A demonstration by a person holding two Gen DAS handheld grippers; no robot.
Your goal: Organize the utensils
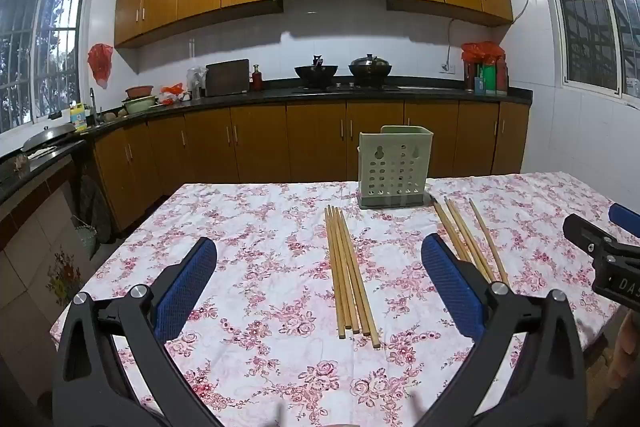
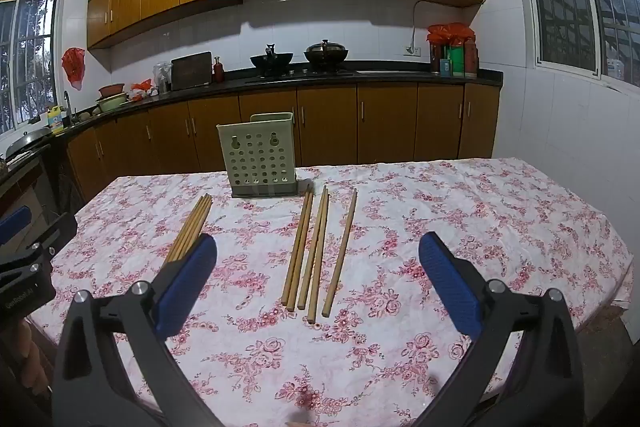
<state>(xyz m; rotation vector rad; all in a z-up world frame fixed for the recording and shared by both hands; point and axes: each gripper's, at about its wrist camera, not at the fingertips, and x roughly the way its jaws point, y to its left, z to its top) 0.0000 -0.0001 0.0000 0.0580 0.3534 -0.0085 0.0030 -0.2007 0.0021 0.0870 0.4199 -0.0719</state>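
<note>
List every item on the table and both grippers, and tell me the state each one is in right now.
left gripper: open, holding nothing, above the table.
right gripper: open, holding nothing.
left chopstick bundle: lying flat, tightly grouped.
right chopstick group: lying flat, loosely spread.
green holder: upright; no chopsticks visible inside.
floral tablecloth: spread over the table, slightly wrinkled.

A pale green holder point(image 1: 394, 167) with round holes stands upright at the far side of my tabletop. One tight bunch of wooden chopsticks point(image 1: 351, 273) lies flat before it; a looser group of chopsticks point(image 2: 318, 251) lies to the right, fanned slightly.
</note>
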